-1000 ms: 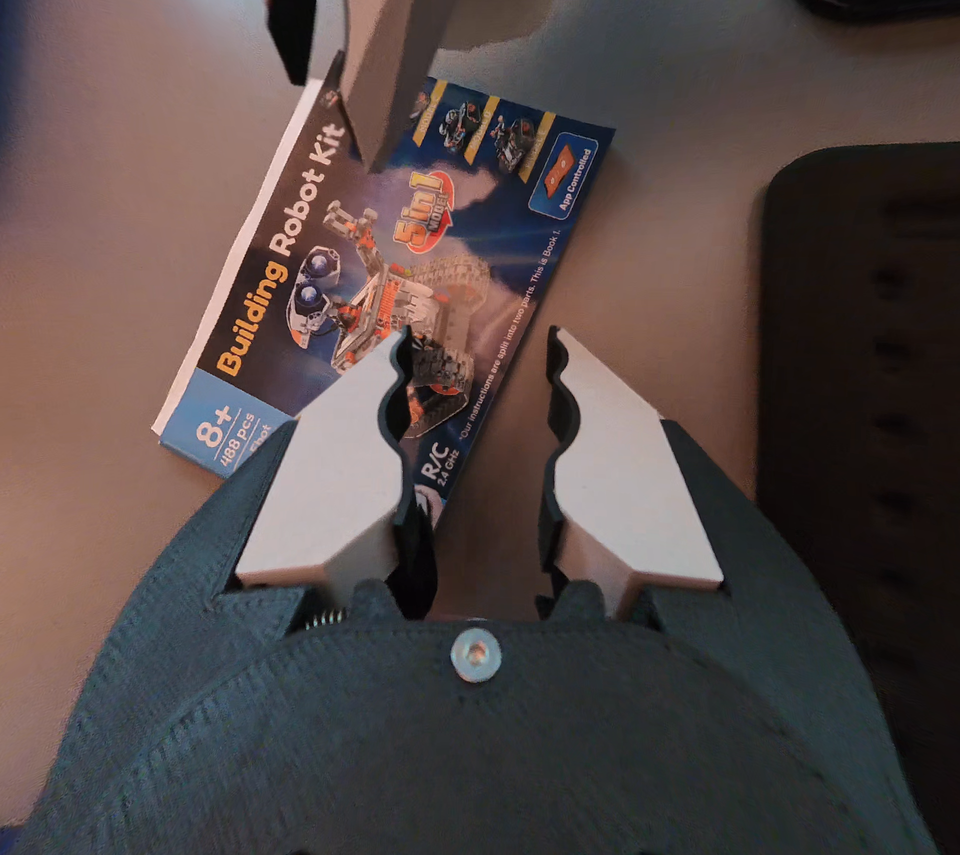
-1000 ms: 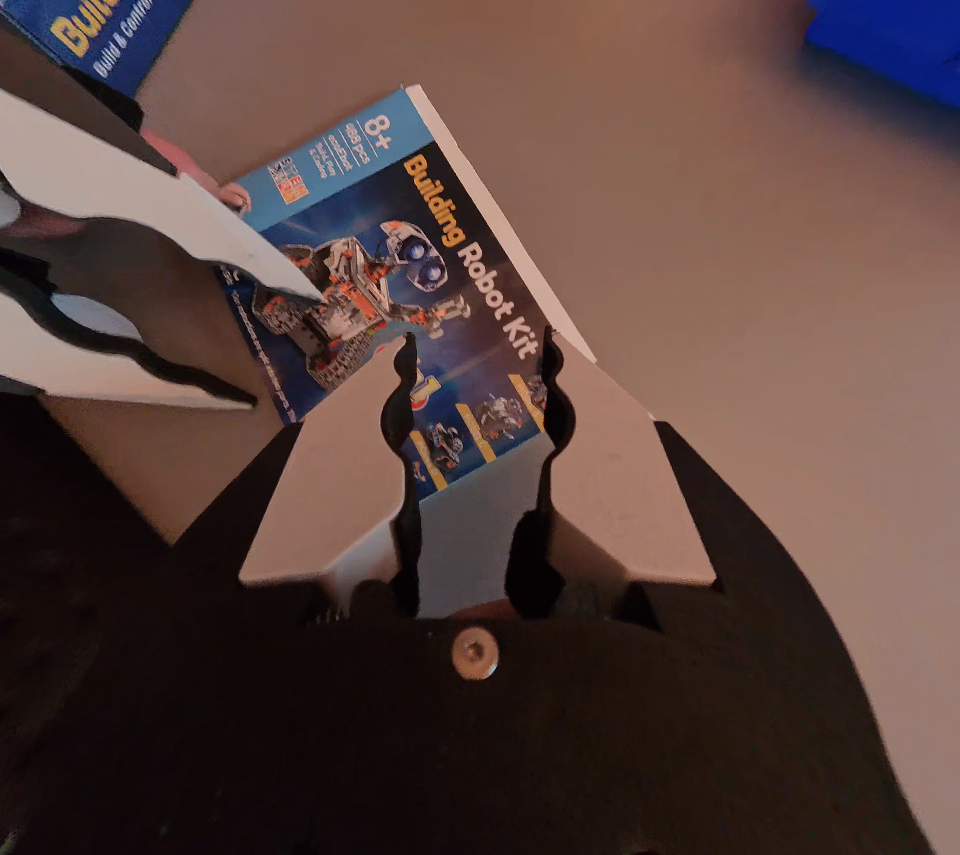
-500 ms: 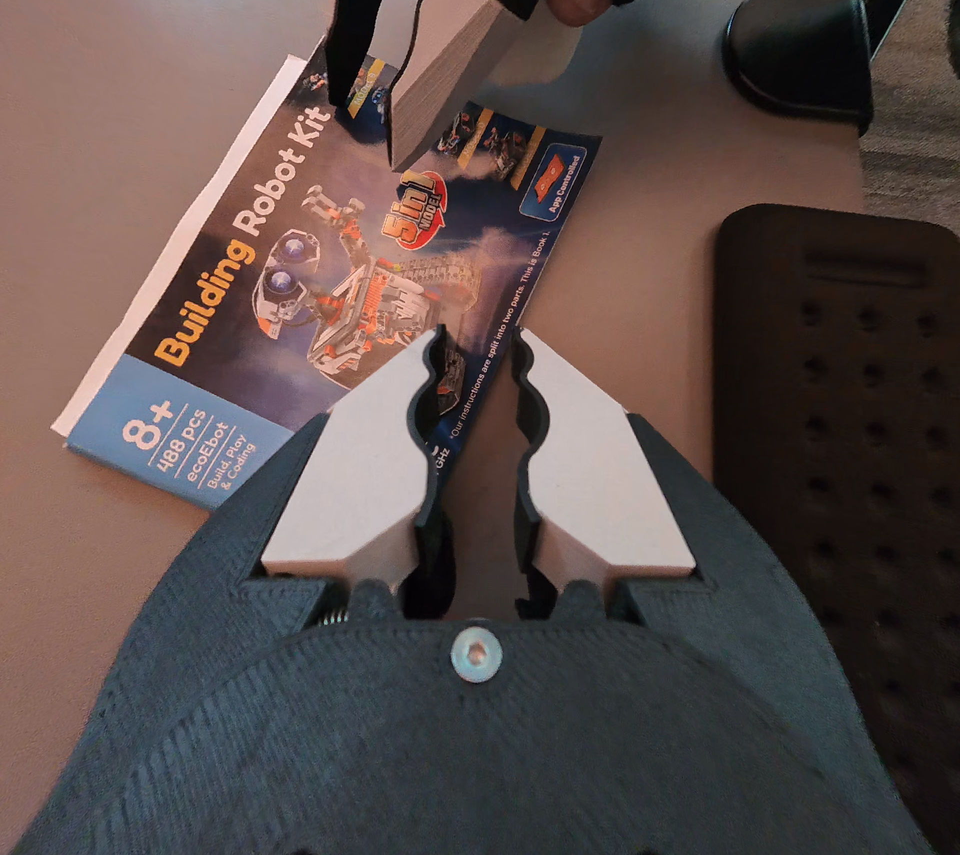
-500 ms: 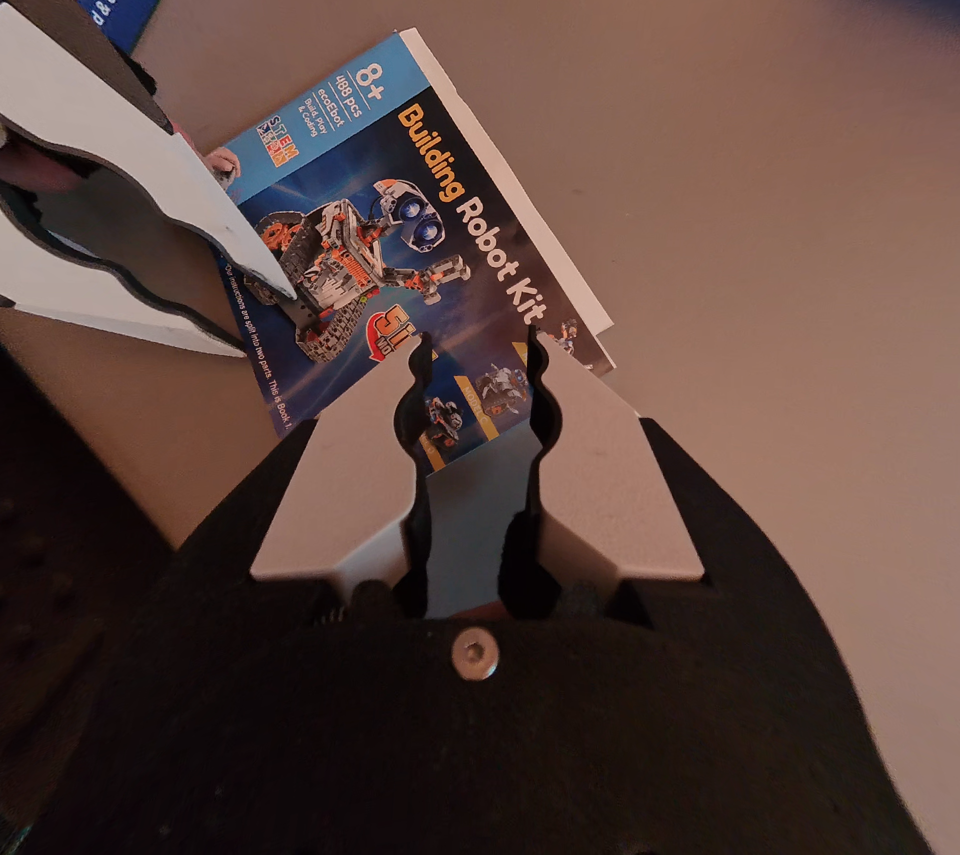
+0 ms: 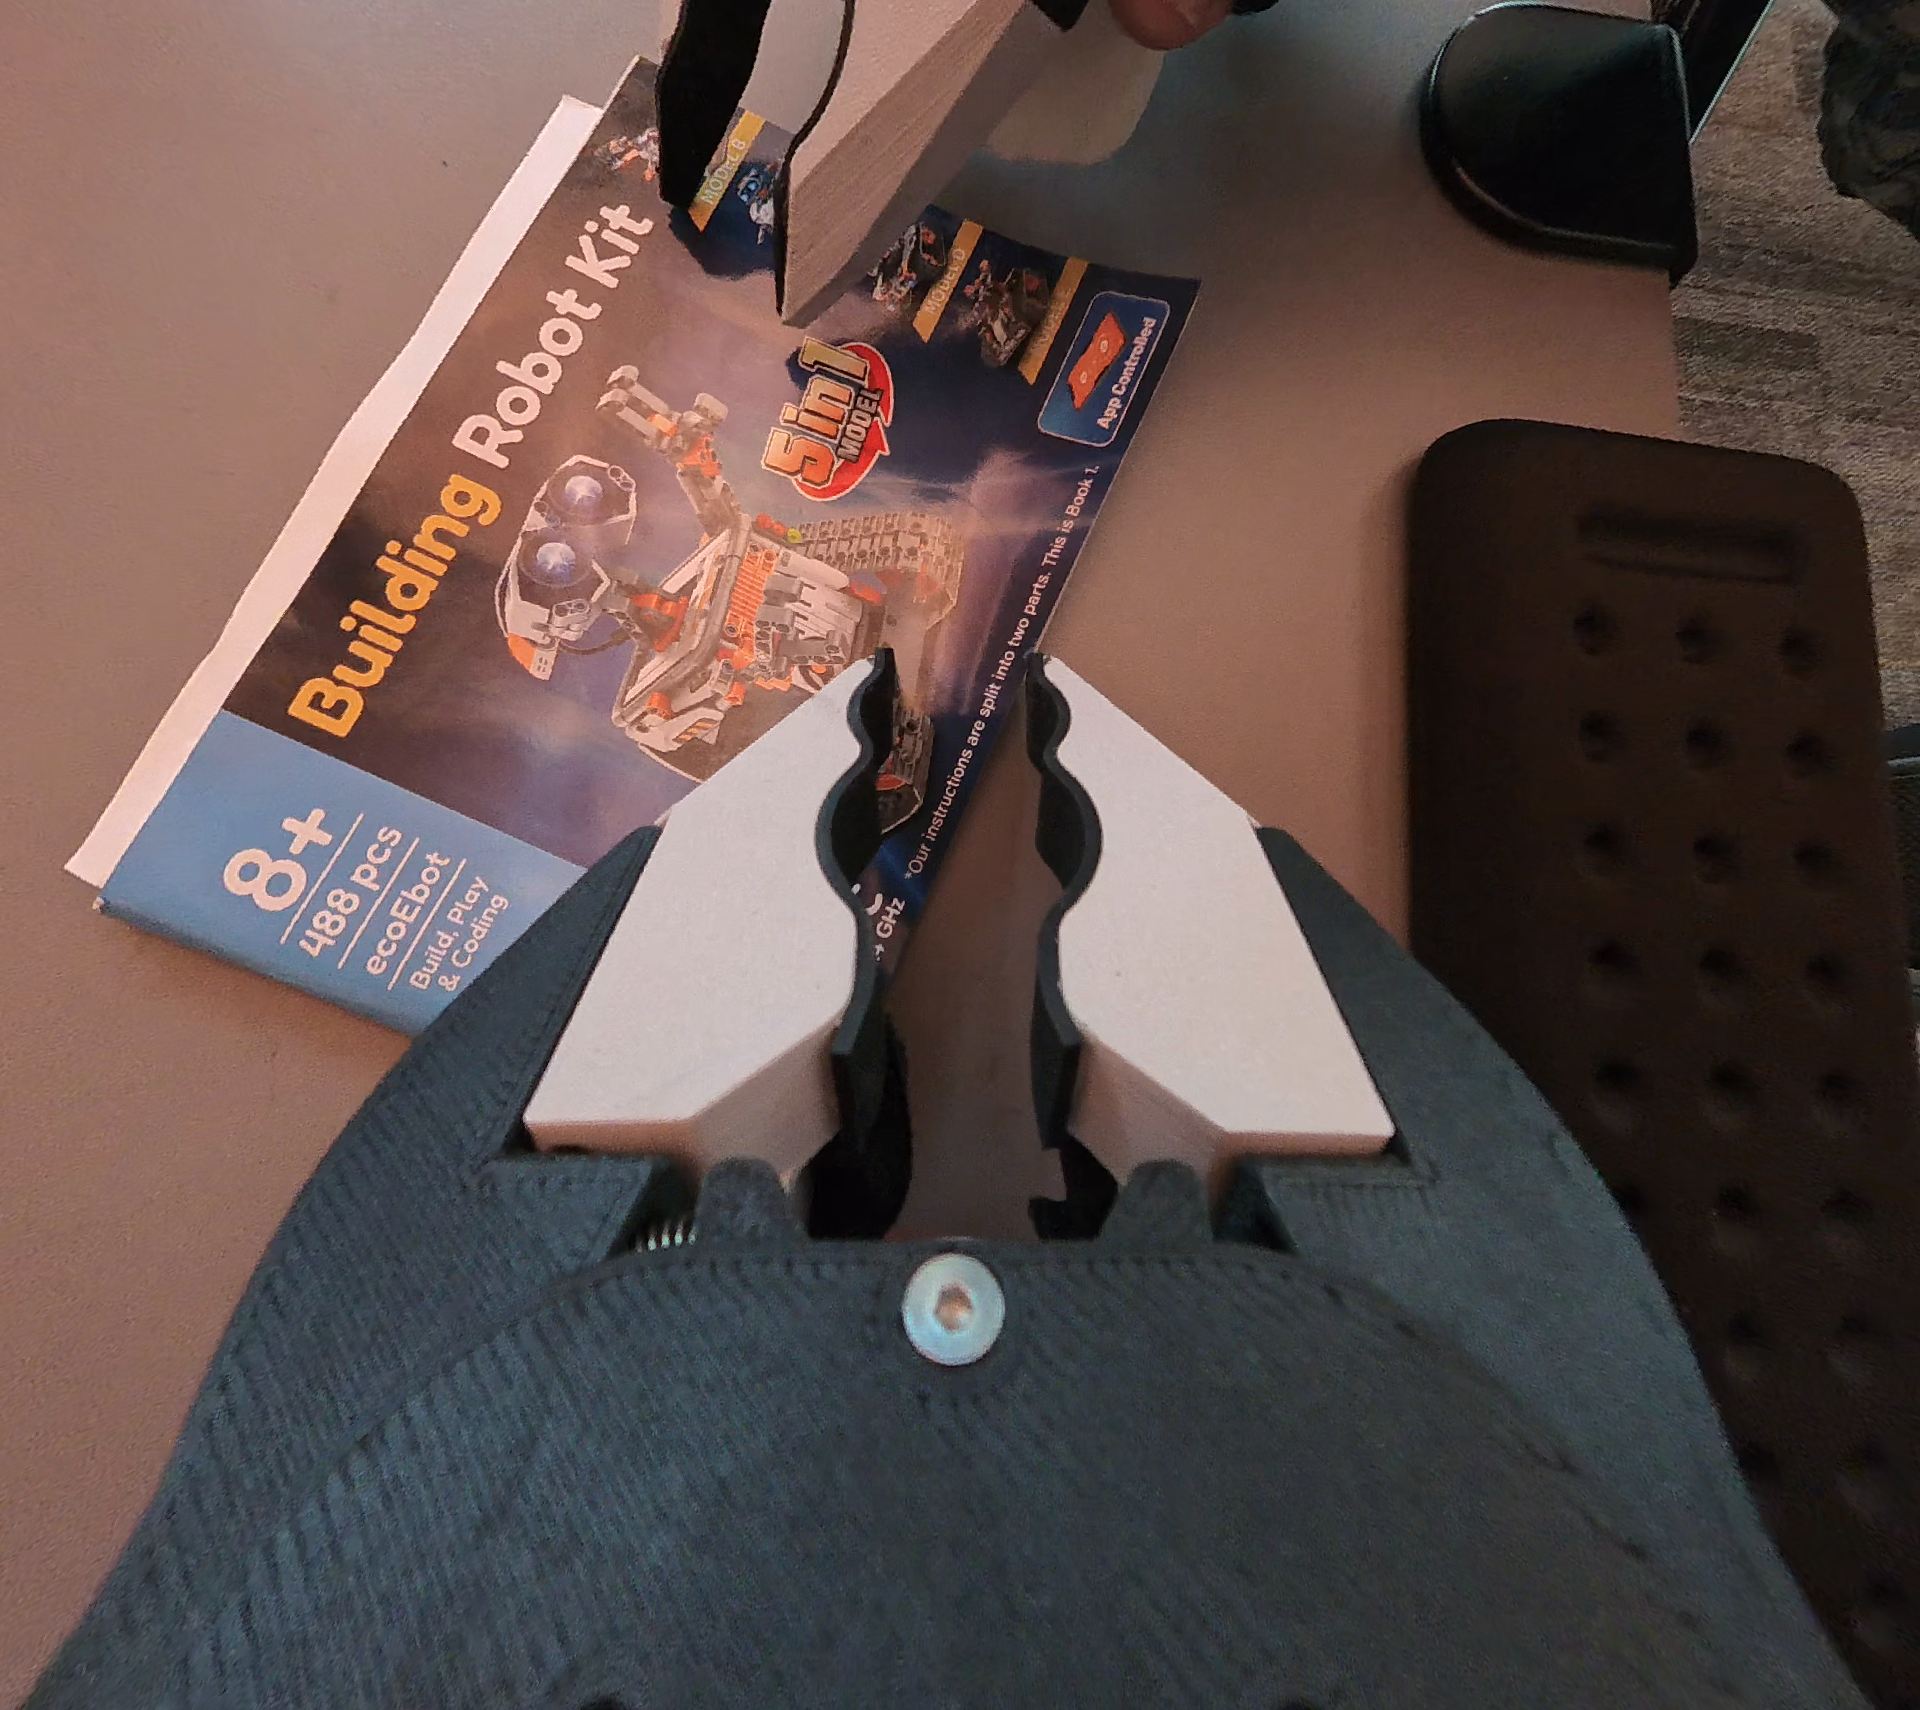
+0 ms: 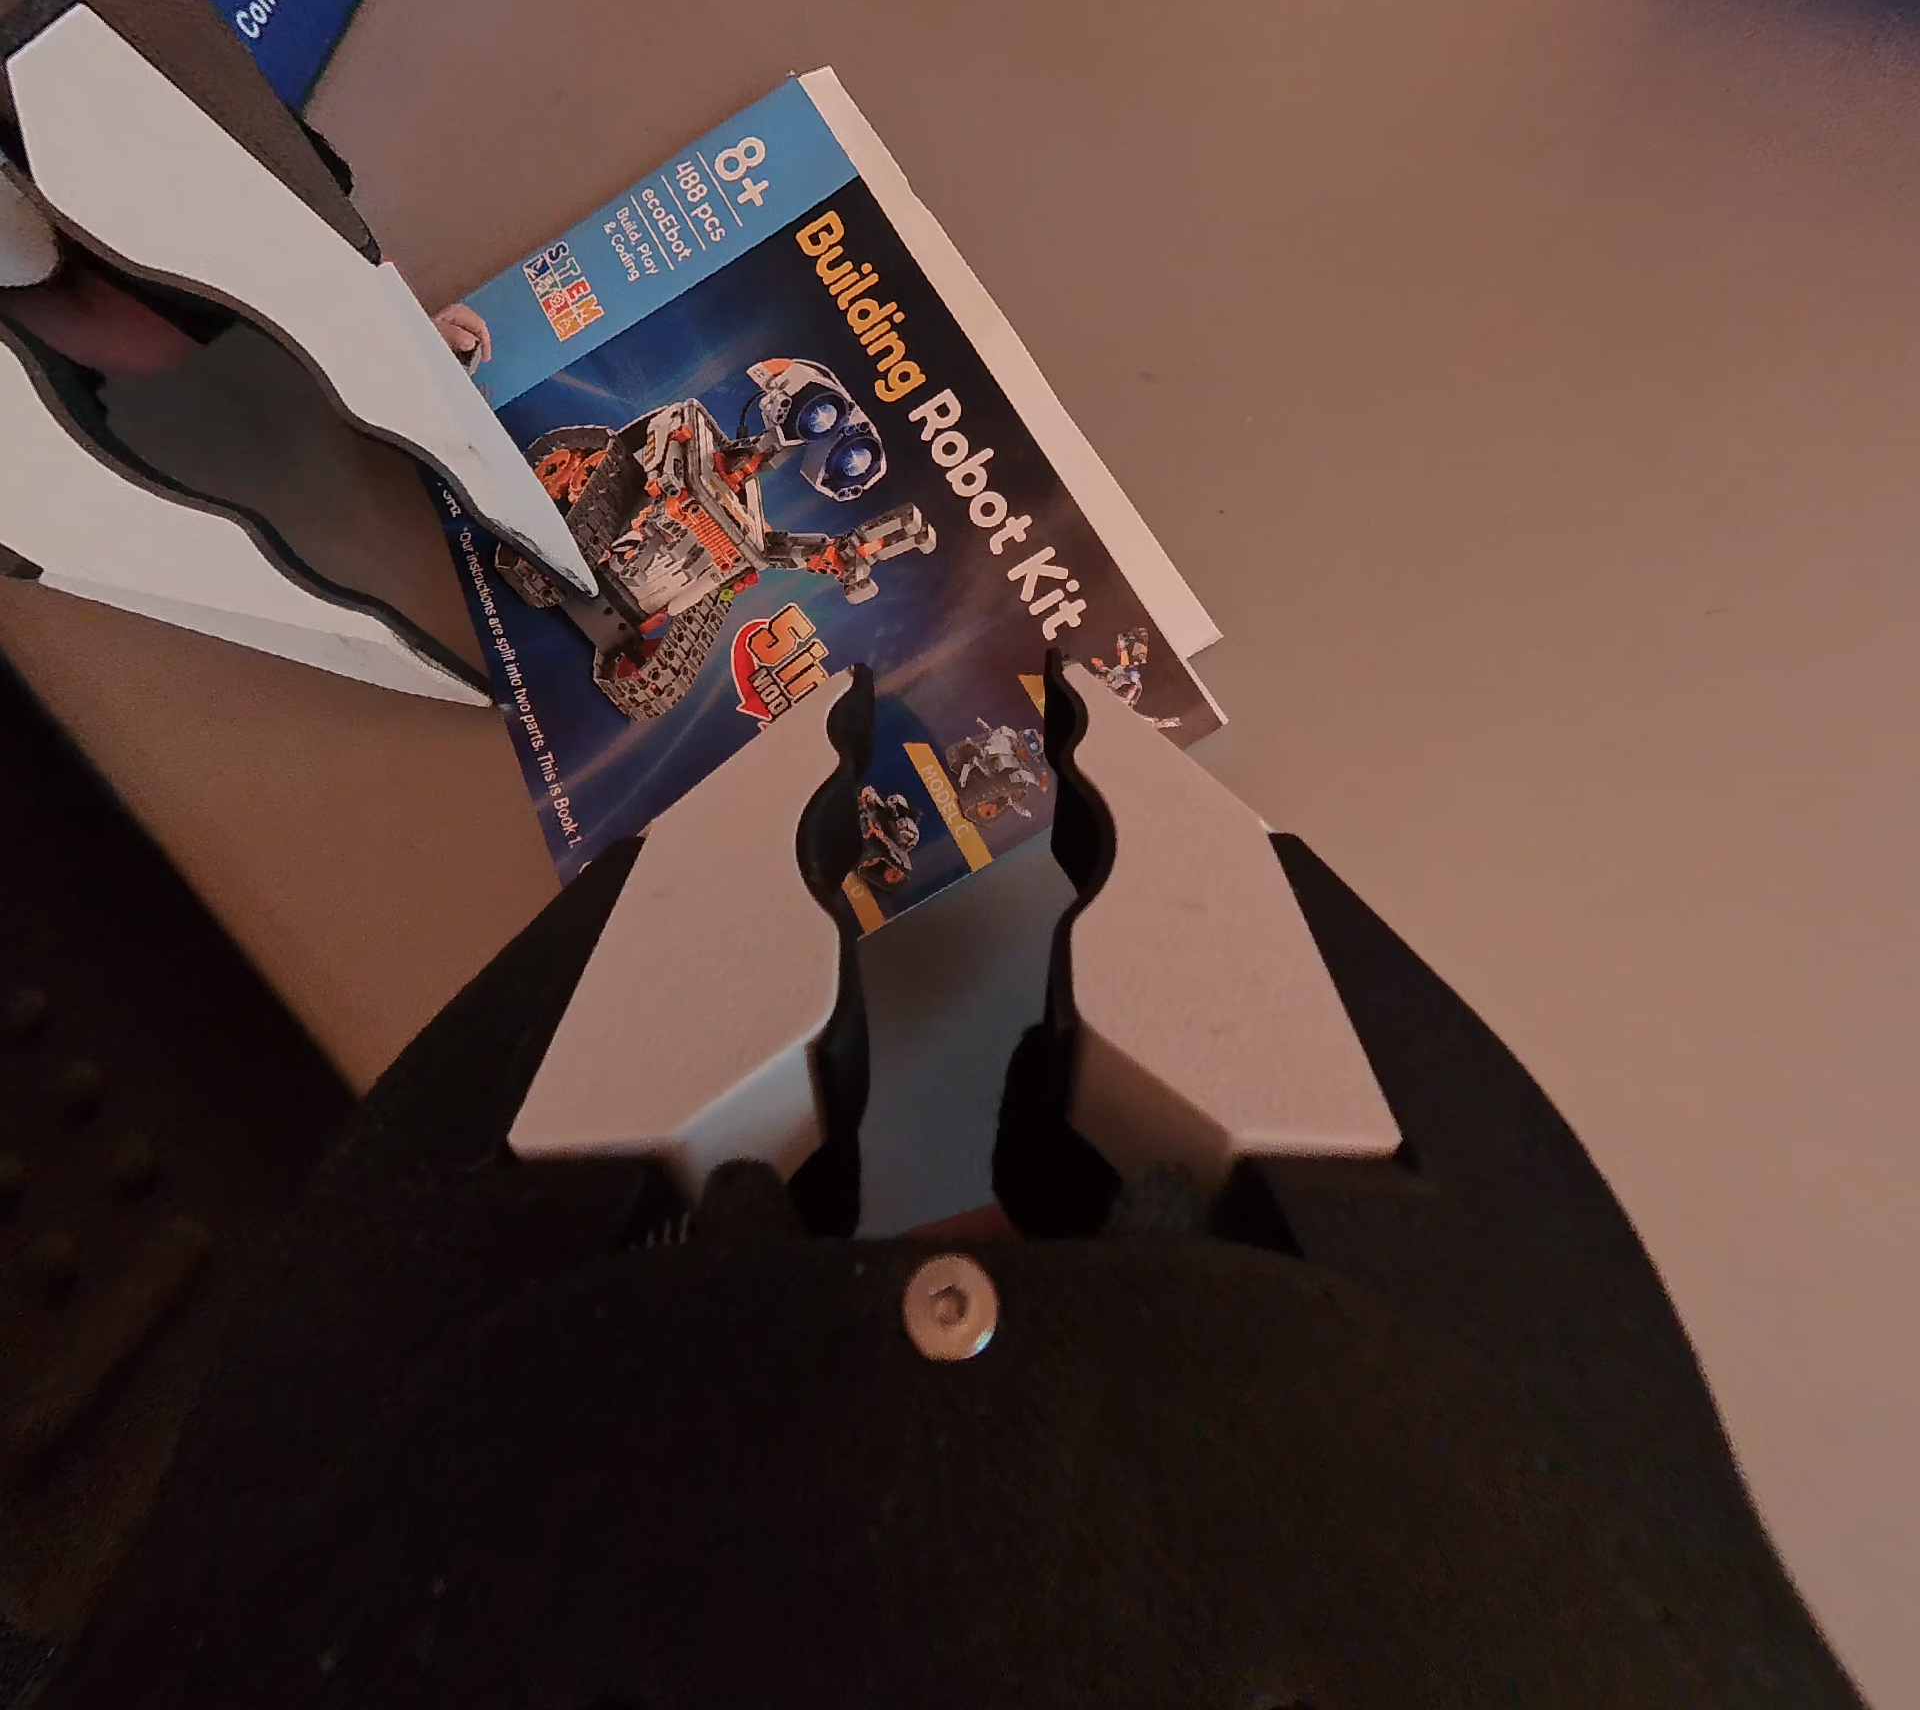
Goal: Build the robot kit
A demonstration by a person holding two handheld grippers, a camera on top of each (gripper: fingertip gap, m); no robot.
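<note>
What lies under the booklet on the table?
Under the booklet a white sheet sticks out along one long edge; beneath both is the table. The sheet's covered part cannot be seen.

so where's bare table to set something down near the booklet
Bare table lies beyond the booklet's white-edged side. It is crowded on the opposite side: left tool, right tool, black perforated pad.
</note>
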